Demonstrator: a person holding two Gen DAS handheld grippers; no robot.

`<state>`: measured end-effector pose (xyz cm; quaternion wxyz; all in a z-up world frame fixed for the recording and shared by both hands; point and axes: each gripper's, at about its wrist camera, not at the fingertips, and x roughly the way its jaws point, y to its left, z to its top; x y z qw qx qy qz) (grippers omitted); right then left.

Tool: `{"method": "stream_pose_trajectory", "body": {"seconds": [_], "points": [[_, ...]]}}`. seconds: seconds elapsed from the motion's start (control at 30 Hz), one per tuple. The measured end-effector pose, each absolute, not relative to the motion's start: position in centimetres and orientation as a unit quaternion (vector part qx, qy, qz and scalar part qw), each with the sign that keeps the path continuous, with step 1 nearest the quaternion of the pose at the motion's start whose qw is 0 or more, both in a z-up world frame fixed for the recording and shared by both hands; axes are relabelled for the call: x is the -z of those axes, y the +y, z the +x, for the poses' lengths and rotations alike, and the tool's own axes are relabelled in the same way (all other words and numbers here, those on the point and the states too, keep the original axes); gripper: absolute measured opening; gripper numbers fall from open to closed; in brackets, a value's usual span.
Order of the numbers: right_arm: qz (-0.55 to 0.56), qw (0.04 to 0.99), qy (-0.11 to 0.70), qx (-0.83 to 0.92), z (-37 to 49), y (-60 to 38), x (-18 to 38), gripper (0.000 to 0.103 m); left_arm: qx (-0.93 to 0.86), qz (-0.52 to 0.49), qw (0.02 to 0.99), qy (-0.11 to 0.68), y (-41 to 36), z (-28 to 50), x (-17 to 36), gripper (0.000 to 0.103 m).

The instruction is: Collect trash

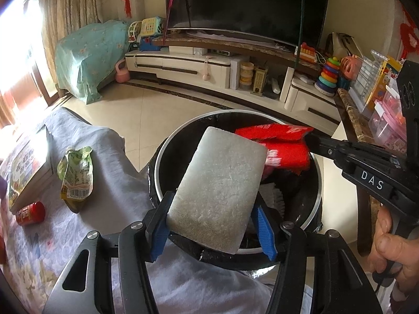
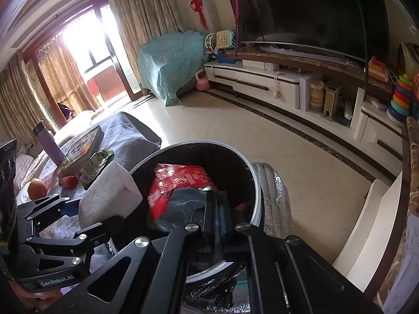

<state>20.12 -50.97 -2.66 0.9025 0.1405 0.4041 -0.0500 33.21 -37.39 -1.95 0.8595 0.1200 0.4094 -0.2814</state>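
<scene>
- Gripping a pale grey foam block (image 1: 218, 191), the left gripper (image 1: 213, 231) has its blue pads (image 1: 160, 231) pressed against the block's two long sides, near its lower end.
- That block tilts up and away from the gripper and hangs over the near rim of the trash bin (image 1: 315, 183), a round black bin with a white ring around its mouth.
- From the right wrist camera the same block (image 2: 110, 193) shows at the left, just outside the bin's rim (image 2: 258, 204).
- Over the bin's mouth, the right gripper (image 2: 217, 217) has its jaws pressed together on a red snack wrapper (image 2: 180, 183); the wrapper sits crumpled inside the mouth of the bin.
- In the left wrist view that gripper (image 1: 310, 138) reaches in from the right, its tip pinching the wrapper's (image 1: 282, 144) edge, and a hand (image 1: 392, 248) holds its handle.
- More dark and white rubbish lies deeper in the bin; I cannot make out what it is.
- On the grey cloth-covered table (image 1: 112, 172) to the left lie a green wrapper (image 1: 77, 175), a small red can (image 1: 31, 213) on its side, and a book (image 1: 26, 167).
- An orange (image 2: 37, 188) rests on the same table, near the can.
- Beyond the bin stands a long white TV cabinet (image 1: 188, 65) with a dark television (image 1: 246, 2) above it.
</scene>
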Motion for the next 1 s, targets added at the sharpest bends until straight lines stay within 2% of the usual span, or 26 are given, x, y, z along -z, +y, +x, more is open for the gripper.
{"method": "stream_pose_trajectory", "body": {"seconds": [0.1,0.13,0.2,0.23,0.4,0.47,0.53,0.6,0.9,1.0], "points": [[0.137,0.901,0.409,0.050,20.4,-50.9,2.7,0.010,0.275,0.119,0.860,0.413,-37.3,33.3,1.8,0.063],[0.136,0.901,0.410,0.051,20.4,-50.8,2.7,0.014,0.274,0.117,0.861,0.412,-37.1,33.3,1.7,0.065],[0.136,0.901,0.408,0.051,20.2,-50.7,2.6,0.023,0.270,0.113,0.864,0.411,-36.7,33.2,1.6,0.075],[0.137,0.902,0.406,0.050,20.0,-50.6,2.4,0.031,0.268,0.111,0.865,0.410,-36.5,33.1,1.5,0.075],[0.145,0.907,0.393,0.046,18.8,-50.2,1.5,0.042,0.265,0.093,0.873,0.400,-34.7,31.8,0.8,0.075],[0.149,0.910,0.385,0.046,18.3,-49.9,1.0,0.053,0.263,0.081,0.876,0.396,-33.6,31.0,0.6,0.077],[0.157,0.913,0.375,0.045,17.3,-49.5,0.5,0.074,0.257,0.069,0.882,0.390,-32.3,29.7,0.4,0.079],[0.165,0.916,0.364,0.046,16.4,-49.1,0.2,0.086,0.255,0.057,0.885,0.385,-31.1,28.6,0.4,0.079],[0.168,0.934,0.314,0.044,11.6,-44.8,-1.5,0.098,0.244,-0.025,0.895,0.373,-24.7,22.7,1.6,0.082],[0.165,0.938,0.303,0.043,10.0,-43.2,-1.8,0.099,0.244,-0.026,0.898,0.366,-23.2,20.5,2.0,0.082]]}}
